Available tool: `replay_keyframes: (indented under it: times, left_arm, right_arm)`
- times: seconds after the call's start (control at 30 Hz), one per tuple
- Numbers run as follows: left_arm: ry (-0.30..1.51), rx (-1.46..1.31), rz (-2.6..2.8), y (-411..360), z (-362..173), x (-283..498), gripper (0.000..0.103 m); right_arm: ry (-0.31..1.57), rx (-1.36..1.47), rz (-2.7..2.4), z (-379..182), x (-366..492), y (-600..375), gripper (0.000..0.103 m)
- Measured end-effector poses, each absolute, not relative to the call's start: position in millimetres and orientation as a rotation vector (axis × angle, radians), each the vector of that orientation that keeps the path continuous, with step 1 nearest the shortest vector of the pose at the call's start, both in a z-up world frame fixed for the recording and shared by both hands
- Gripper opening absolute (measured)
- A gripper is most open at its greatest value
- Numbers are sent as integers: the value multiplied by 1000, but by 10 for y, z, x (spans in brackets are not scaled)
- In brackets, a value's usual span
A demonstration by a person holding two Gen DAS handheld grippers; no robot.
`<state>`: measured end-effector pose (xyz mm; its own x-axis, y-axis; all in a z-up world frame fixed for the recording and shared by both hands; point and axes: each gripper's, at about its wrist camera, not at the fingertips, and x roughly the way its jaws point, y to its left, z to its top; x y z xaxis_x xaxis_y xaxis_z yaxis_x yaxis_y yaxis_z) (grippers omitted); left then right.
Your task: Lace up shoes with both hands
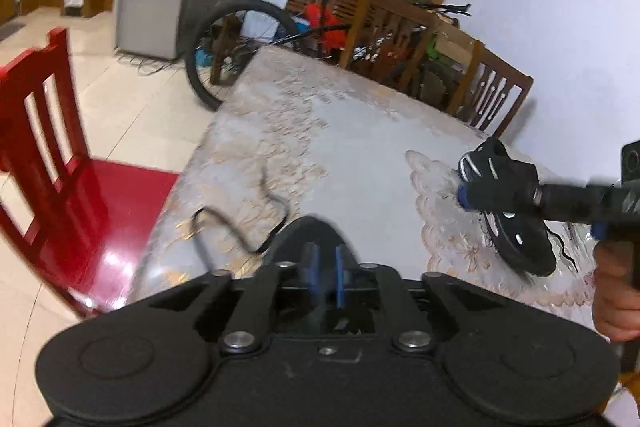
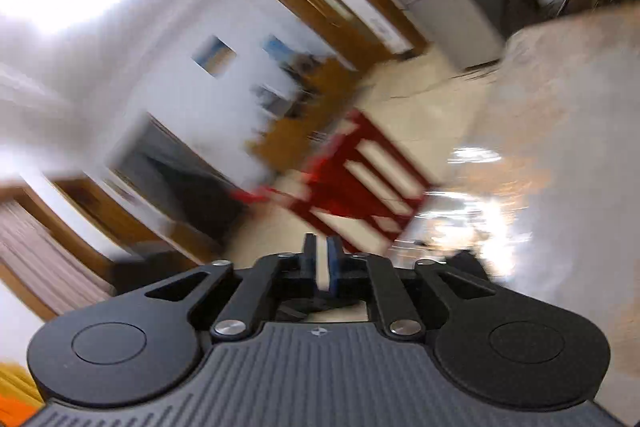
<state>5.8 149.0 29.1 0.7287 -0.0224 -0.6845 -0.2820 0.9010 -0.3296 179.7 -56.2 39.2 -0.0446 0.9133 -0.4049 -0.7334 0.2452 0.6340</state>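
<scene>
The left gripper [image 1: 325, 273] hangs above the near edge of the lace-patterned table cover [image 1: 352, 155], its blue pads a narrow gap apart with nothing between them. Just ahead and to its left lies the loose black shoelace [image 1: 256, 211] in curls, while the black sneaker with white stripes [image 1: 508, 203] lies well to its right. The right gripper [image 1: 464, 195], nearly closed and empty, has its tips right by that shoe.
</scene>
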Motion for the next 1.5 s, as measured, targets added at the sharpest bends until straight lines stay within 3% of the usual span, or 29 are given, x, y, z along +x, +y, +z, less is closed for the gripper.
replay_keyframes:
  times: [0.07,0.1,0.17,0.37,0.63,0.8,0.93,1.13,1.5]
  left_arm:
    - [773,-437,149,1520,257,-91,26]
    - [782,-445,145,1514,226,-151,28]
    - [786,-482,137,1474,164,-191,36]
    - [813,-415,120,1244,42,-27,37]
    - [830,-254,83,1133,-35,150,34]
    - [827,-271,71,1217,-60,121,36]
    - [828,-202,56,1166,-31,131,37]
    - [814,-72,38,1061,-17,252,36]
    - [810,-117,-69,1142,-63,237,30]
  right_arm:
    - [853,106,1301,365,1669,-542,33]
    - [843,56,1274,335,1618,-530,35]
    - [861,23,1237,243,1556,-522,35]
    - [922,21,1200,-37,1390,-434,36]
    - [788,-397,1231,-29,1069,-160,36]
    - [811,-531,1242,-146,1078,16,28]
    - [804,-492,1225,-99,1101,-24,4]
    - [742,-412,1251,105,1003,-126,5]
    - [729,-417,1212,51,963,-121,5]
